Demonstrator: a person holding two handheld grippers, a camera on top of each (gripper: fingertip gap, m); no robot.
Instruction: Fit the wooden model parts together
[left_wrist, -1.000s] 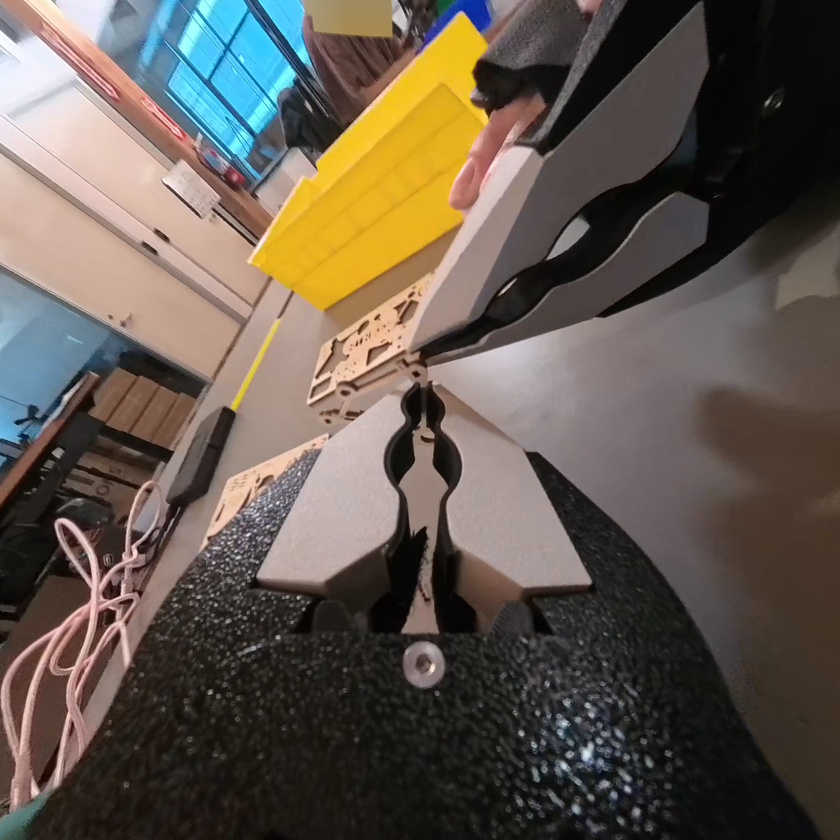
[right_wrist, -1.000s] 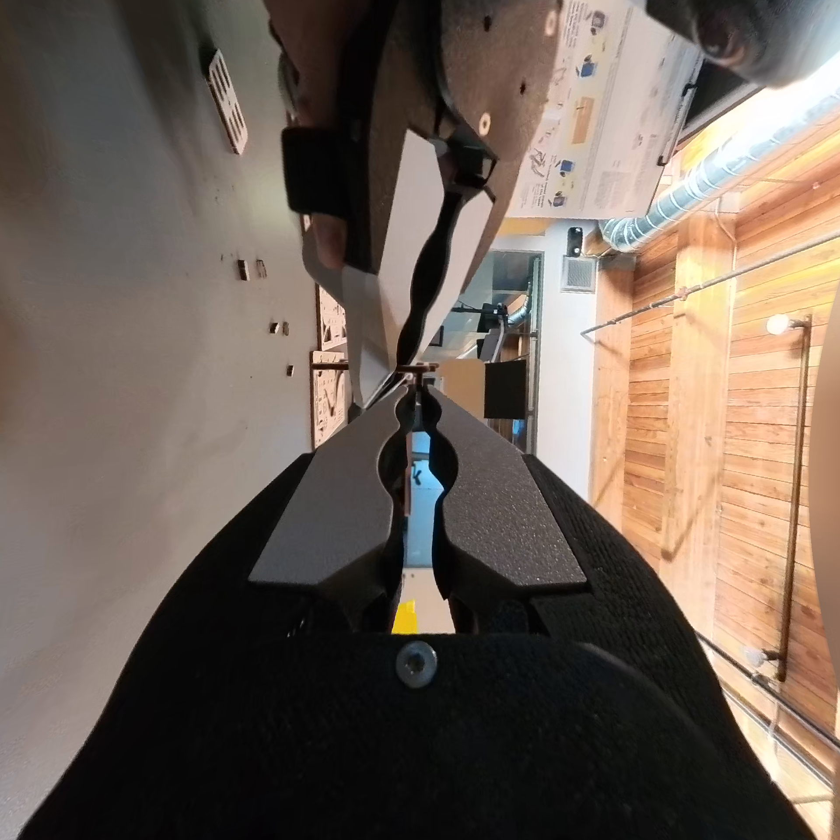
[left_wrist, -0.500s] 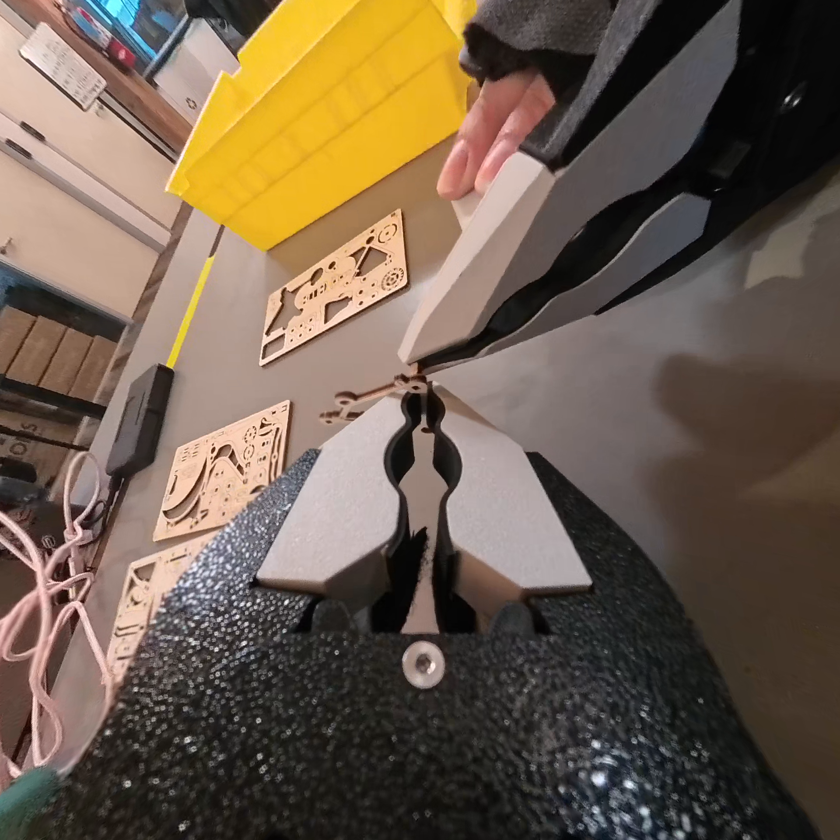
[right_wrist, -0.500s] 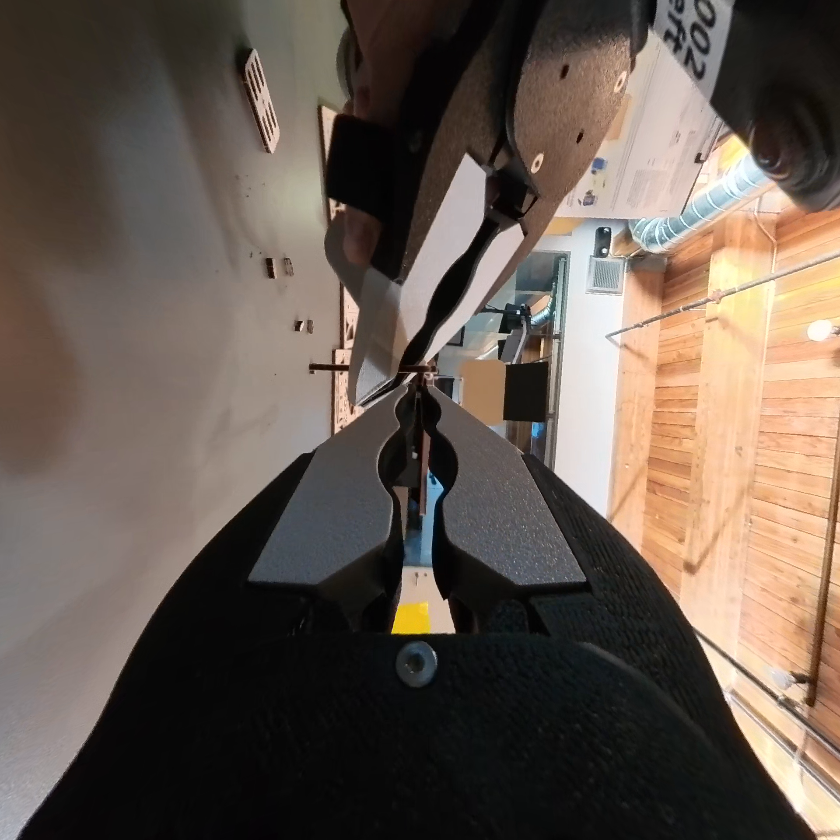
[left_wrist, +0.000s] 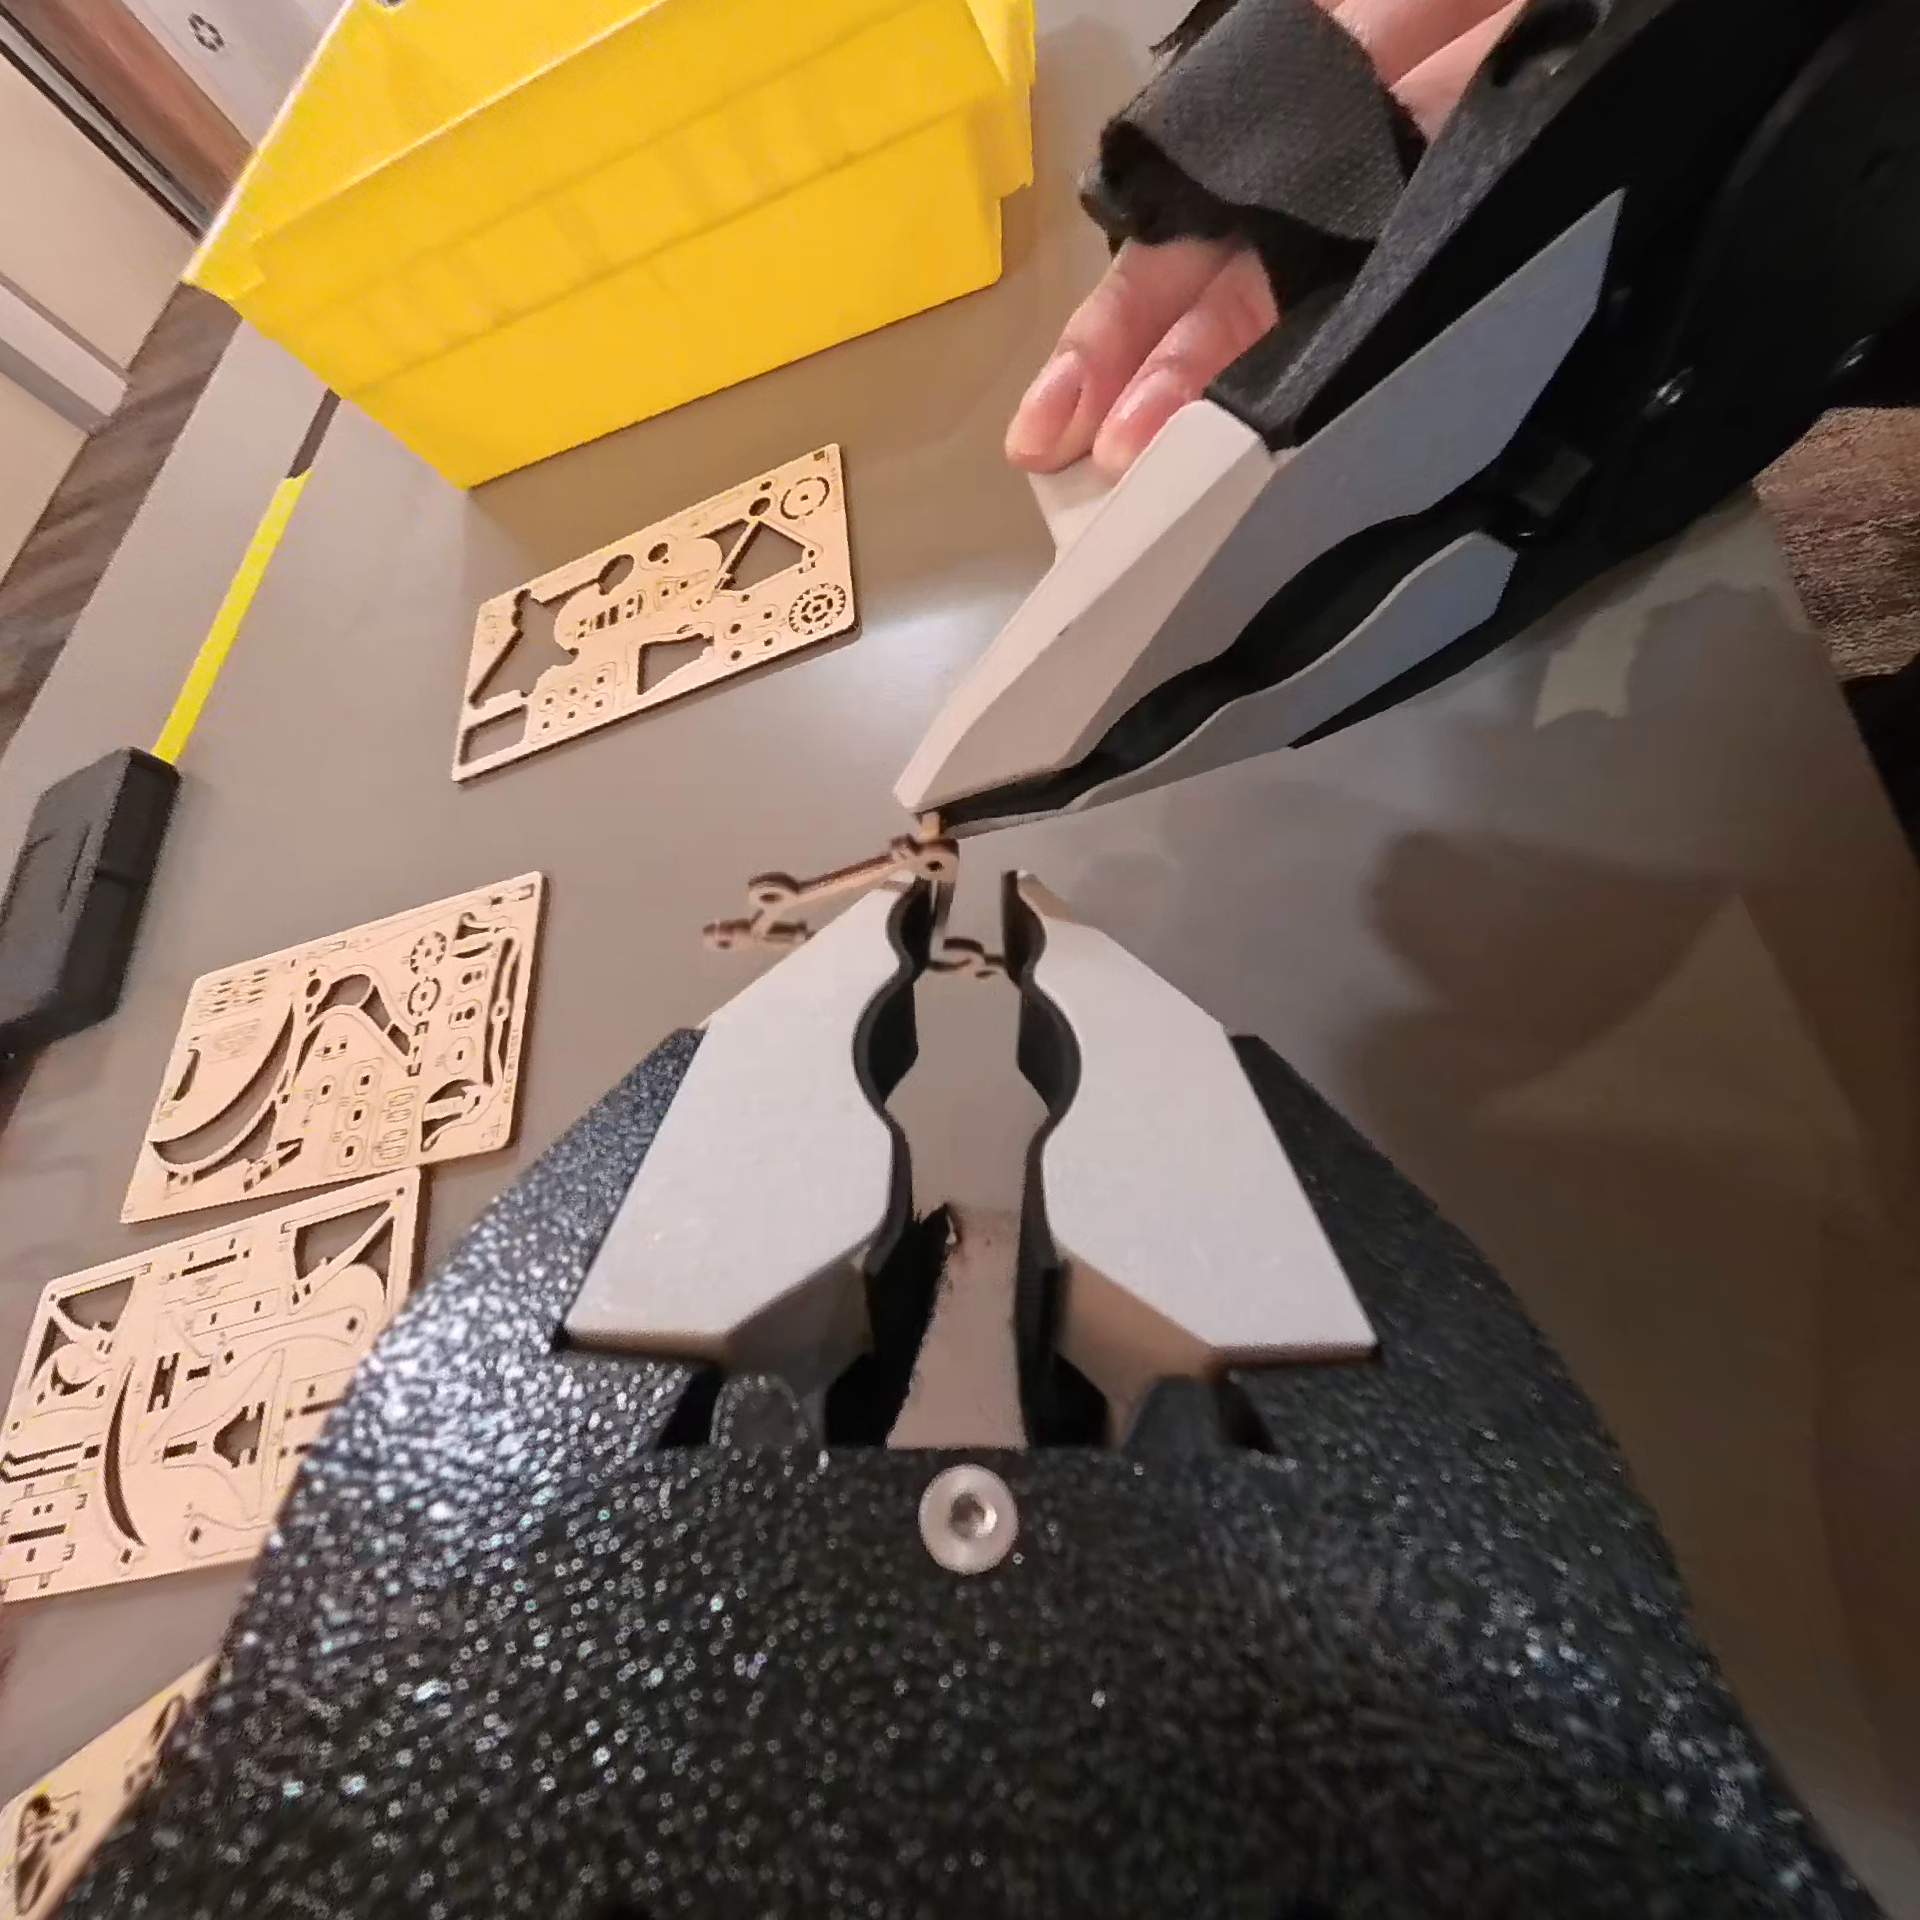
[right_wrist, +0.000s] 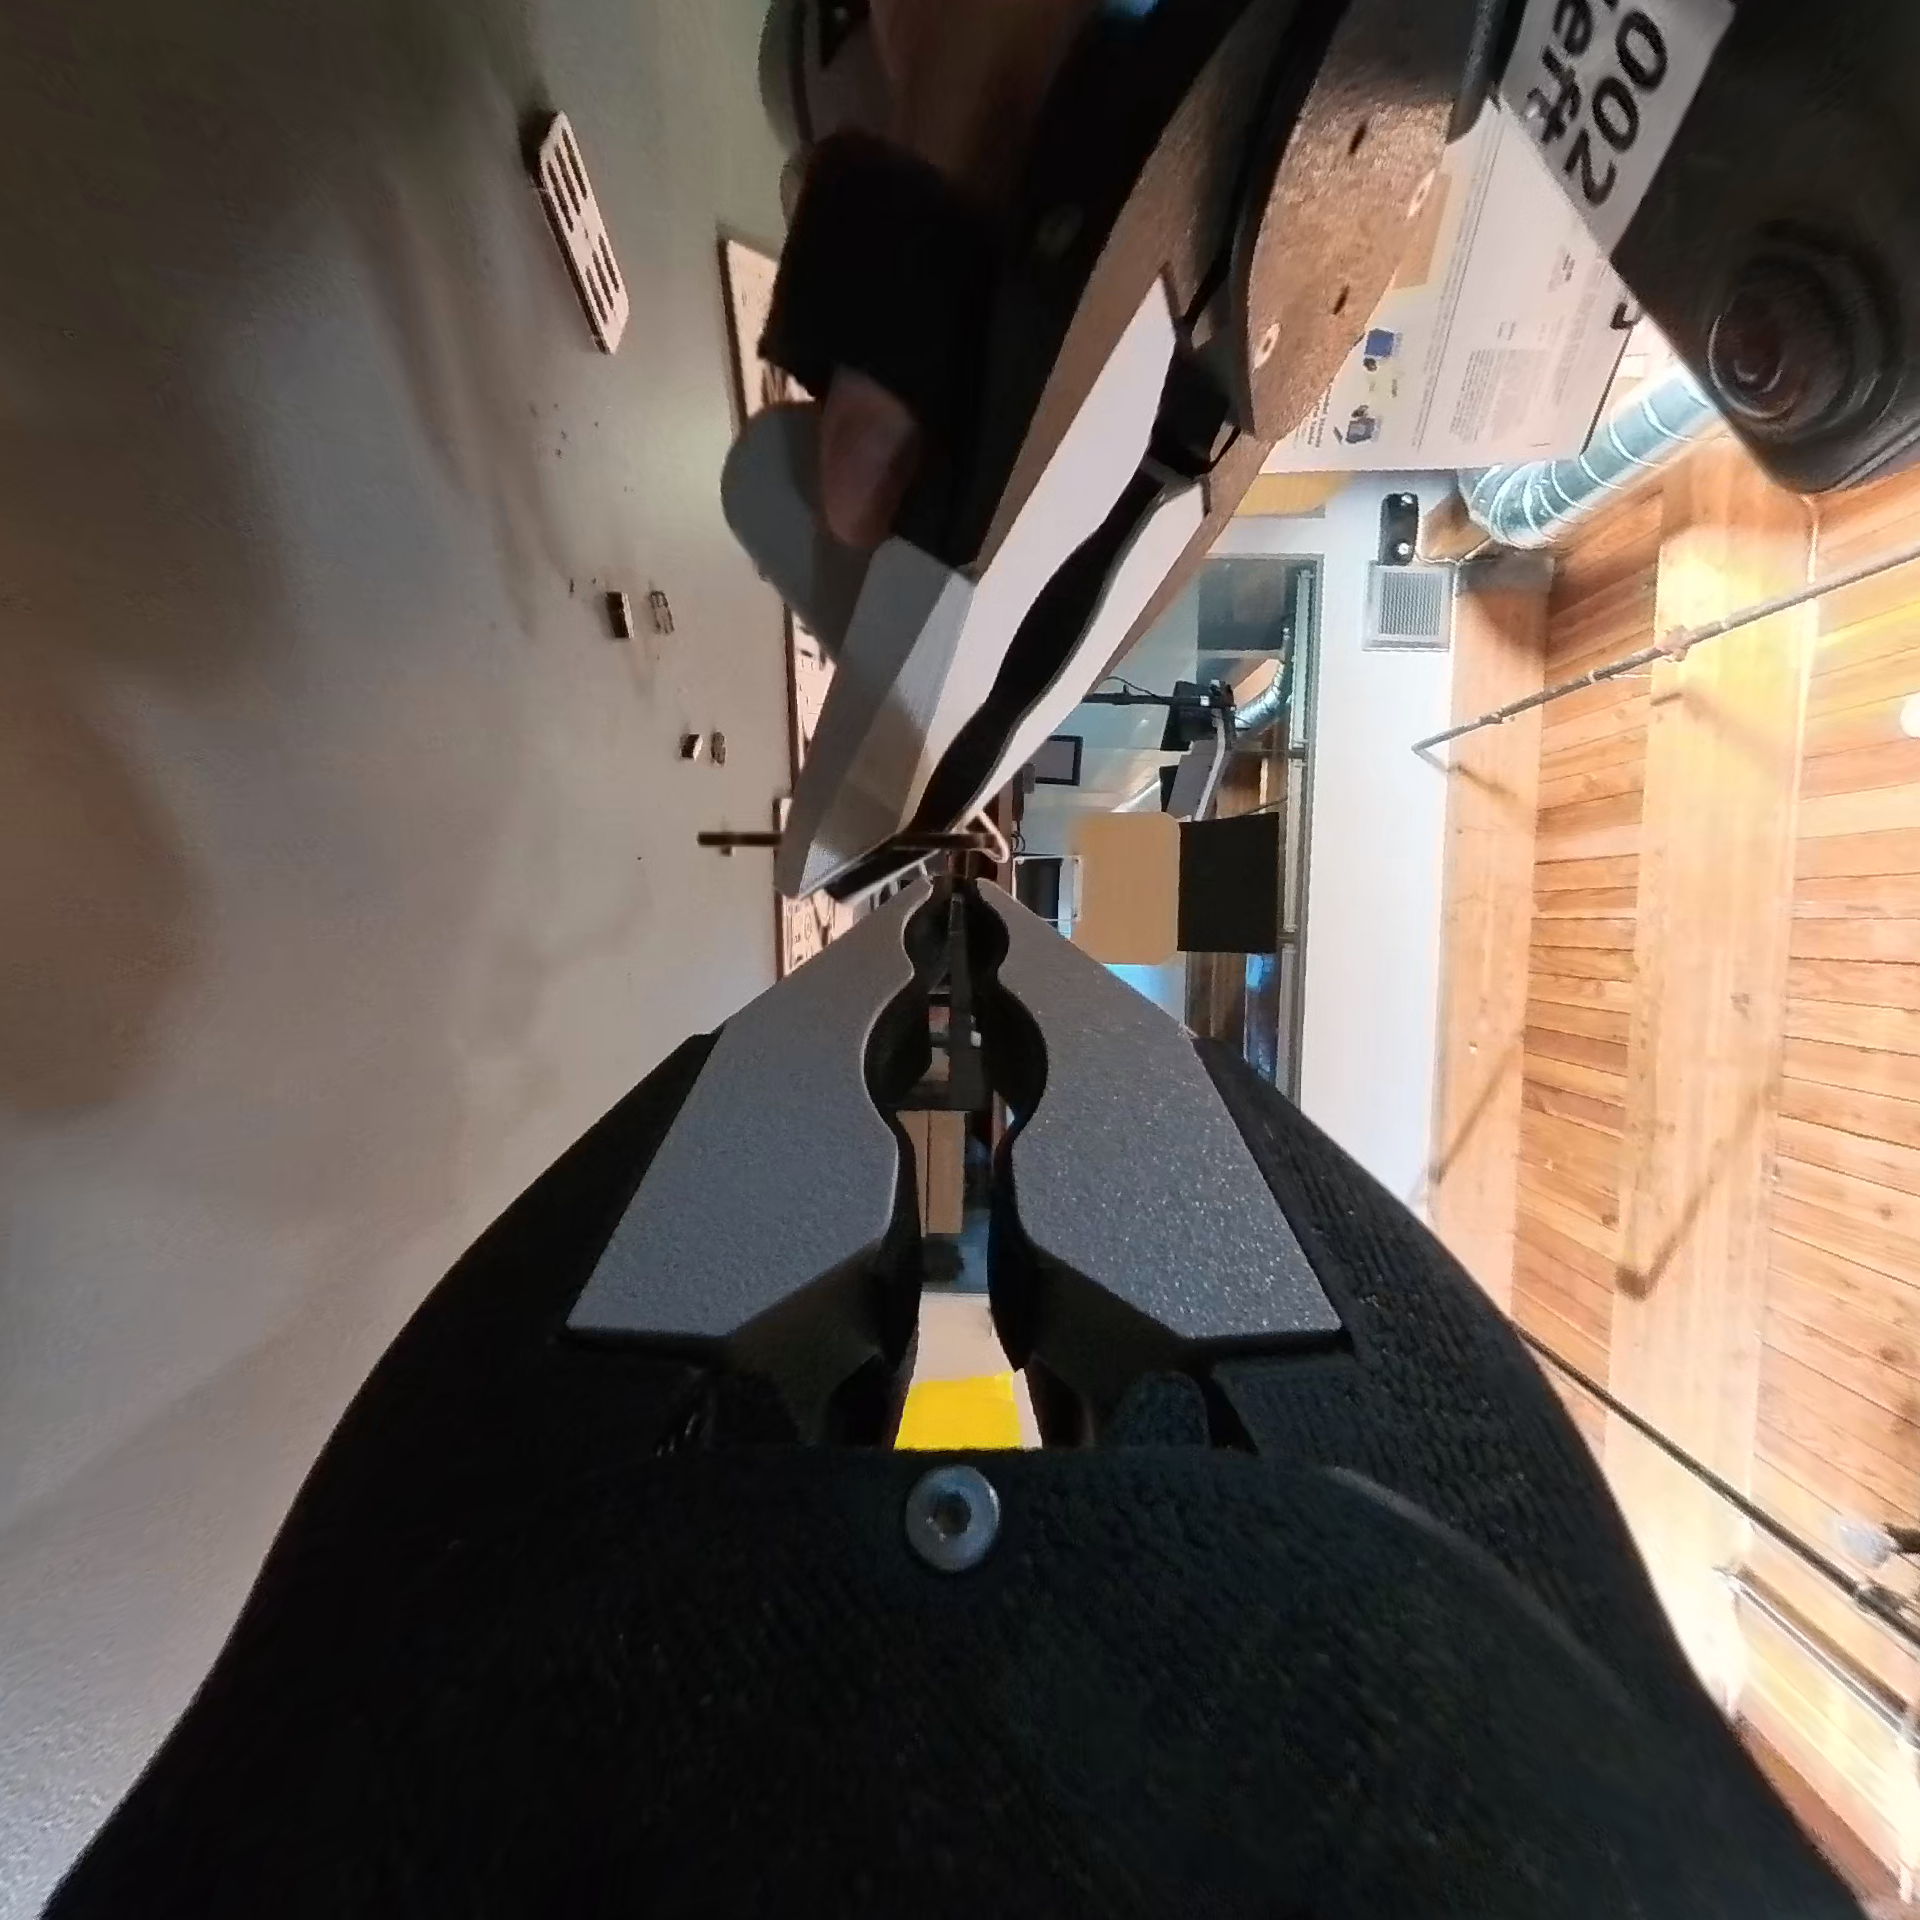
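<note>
Left claw (left_wrist: 951, 902) gapes; right claw (left_wrist: 935, 821) pinches the wooden part (left_wrist: 831, 894); yellow bin's (left_wrist: 623, 229) contents hidden.

Wooden part sheets (left_wrist: 655, 613) lying on the table (left_wrist: 1455, 1039) at ten o'clock of the left gripper (left_wrist: 956, 894), bin (left_wrist: 623, 208) sitting behind at eleven, right gripper (left_wrist: 935, 821) (tips nearly meeting) reaching in from two o'clock, small wooden part (left_wrist: 831, 894) hanging between.

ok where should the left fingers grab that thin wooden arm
Probably the arm at its bare mid-shaft, left fingers closing across its flat faces, coming from the free-end side: the right gripper pinches the other end, and the lobed tip looks fragile.
</note>
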